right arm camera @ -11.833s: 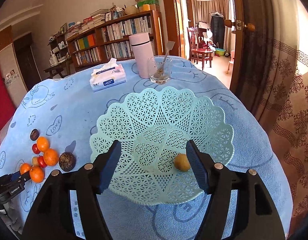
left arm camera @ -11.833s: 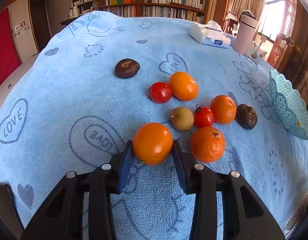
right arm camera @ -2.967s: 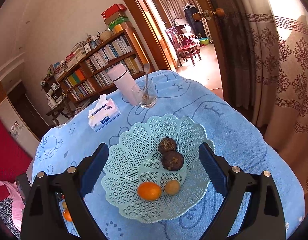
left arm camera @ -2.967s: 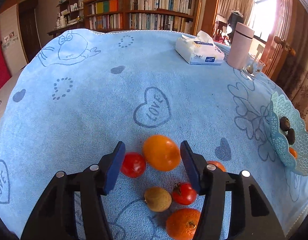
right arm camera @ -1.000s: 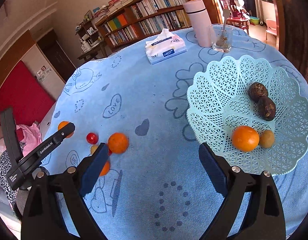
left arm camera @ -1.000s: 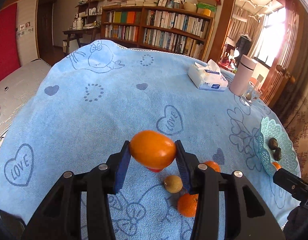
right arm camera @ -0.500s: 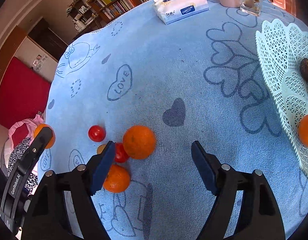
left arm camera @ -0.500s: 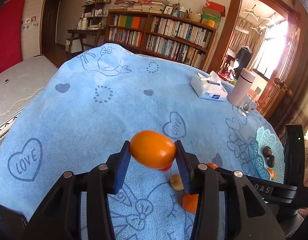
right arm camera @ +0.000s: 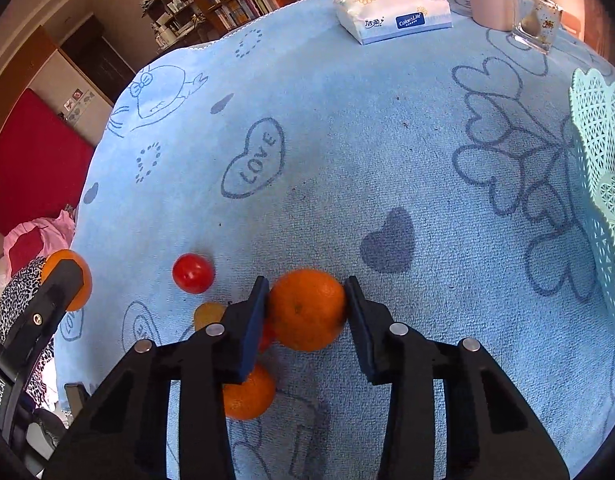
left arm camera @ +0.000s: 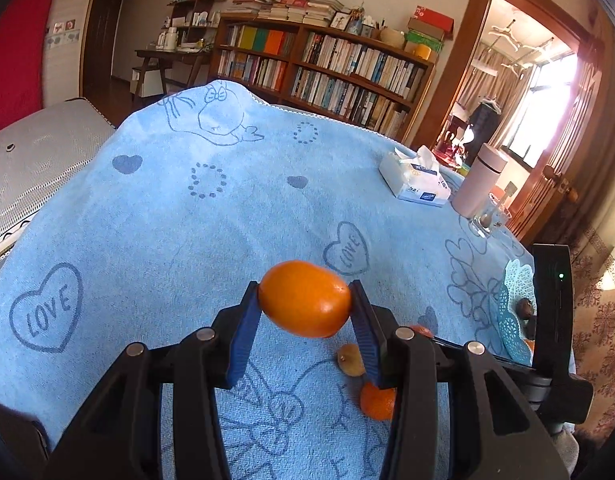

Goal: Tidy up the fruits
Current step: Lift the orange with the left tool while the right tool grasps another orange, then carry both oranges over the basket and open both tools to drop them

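My left gripper (left arm camera: 305,312) is shut on a smooth orange fruit (left arm camera: 304,299) and holds it above the blue towel (left arm camera: 187,232). In the right wrist view that fruit (right arm camera: 57,266) shows at the far left, in the left gripper. My right gripper (right arm camera: 306,308) stands around a tangerine (right arm camera: 307,309) that rests on the towel; both pads touch its sides. A red tomato (right arm camera: 193,273), a small brown fruit (right arm camera: 208,314) and another tangerine (right arm camera: 249,396) lie beside it. The mint lattice basket (right arm camera: 599,148) is at the right edge.
A tissue pack (right arm camera: 391,20), a pink flask (left arm camera: 479,180) and a glass (right arm camera: 537,26) stand at the table's far side. A bookshelf (left arm camera: 323,68) is behind. The basket (left arm camera: 511,312) shows dark fruit at the left view's right.
My right gripper has come down and closed in around the tangerine on the towel. My left gripper has risen a little with its orange fruit.
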A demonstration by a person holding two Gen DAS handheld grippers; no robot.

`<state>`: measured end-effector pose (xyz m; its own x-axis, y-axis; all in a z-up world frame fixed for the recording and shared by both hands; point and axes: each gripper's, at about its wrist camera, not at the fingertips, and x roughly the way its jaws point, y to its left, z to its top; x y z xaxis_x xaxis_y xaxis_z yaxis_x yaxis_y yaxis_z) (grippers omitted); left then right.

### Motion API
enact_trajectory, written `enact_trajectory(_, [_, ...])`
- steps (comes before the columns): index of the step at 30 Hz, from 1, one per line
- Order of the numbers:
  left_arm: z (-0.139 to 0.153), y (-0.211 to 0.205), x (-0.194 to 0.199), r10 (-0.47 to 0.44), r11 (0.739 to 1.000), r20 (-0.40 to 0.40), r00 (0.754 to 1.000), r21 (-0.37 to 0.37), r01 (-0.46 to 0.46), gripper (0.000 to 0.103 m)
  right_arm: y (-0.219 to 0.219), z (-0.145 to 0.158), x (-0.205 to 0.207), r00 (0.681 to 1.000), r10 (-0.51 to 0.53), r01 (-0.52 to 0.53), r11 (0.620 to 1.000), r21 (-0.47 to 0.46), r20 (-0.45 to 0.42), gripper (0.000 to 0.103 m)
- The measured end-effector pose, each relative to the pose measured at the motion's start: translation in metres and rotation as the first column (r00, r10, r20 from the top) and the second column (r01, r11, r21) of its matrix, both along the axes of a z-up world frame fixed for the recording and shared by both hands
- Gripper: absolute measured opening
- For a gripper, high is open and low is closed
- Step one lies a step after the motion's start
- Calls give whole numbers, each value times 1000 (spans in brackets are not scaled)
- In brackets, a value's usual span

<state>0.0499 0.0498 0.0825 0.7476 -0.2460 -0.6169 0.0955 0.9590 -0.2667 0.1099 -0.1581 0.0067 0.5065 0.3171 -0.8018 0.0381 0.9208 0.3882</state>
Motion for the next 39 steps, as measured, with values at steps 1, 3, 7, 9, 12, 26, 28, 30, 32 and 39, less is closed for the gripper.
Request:
enact_trajectory(1, [0,0,0,1,1000,-2,1000,0,-1,45,-2,1,-2,1000,-2,2,1000,5,1,40])
enact_trajectory(3, [-1,0,-1,1,1000,-3,1000,0,-1,45,-7,3,-6,1000,-9,9,1000,13,4,40])
enact_trajectory(7, [0,0,-3,-2,1000,0,1000,1,2,45,-20,12,-17,999,-30,29,999,30,28,40])
enact_trajectory(9, [-1,-2,-4,-8,1000,1,1000,4,8,45,-29,19,-23,998,-46,45,998,32,48,40])
enact_trajectory(12, [-2,-7,-5,-19,1000,-1,1000,9,19,45,-42,32,-33,993,-71,70,997,21,90,40])
enact_trajectory(26, [-12,-34,-15,-84,996,-22,996,38,85,45,-129,55,-74,932,-288,298,954,-13,221,40])
enact_trajectory(28, [-13,-37,-16,-92,995,-27,995,36,93,45,-142,54,-75,922,-319,330,944,-13,218,40])
enact_trajectory(30, [-16,-41,-17,-98,994,-34,995,39,100,45,-152,52,-75,916,-343,352,936,-6,206,40])
enact_trajectory(32, [-20,-45,-17,-110,993,-43,993,43,111,45,-160,48,-76,907,-374,379,925,12,193,43])
enact_trajectory(39, [-24,-55,-19,-133,989,-57,989,50,136,45,-173,43,-85,899,-392,400,917,1,196,59])
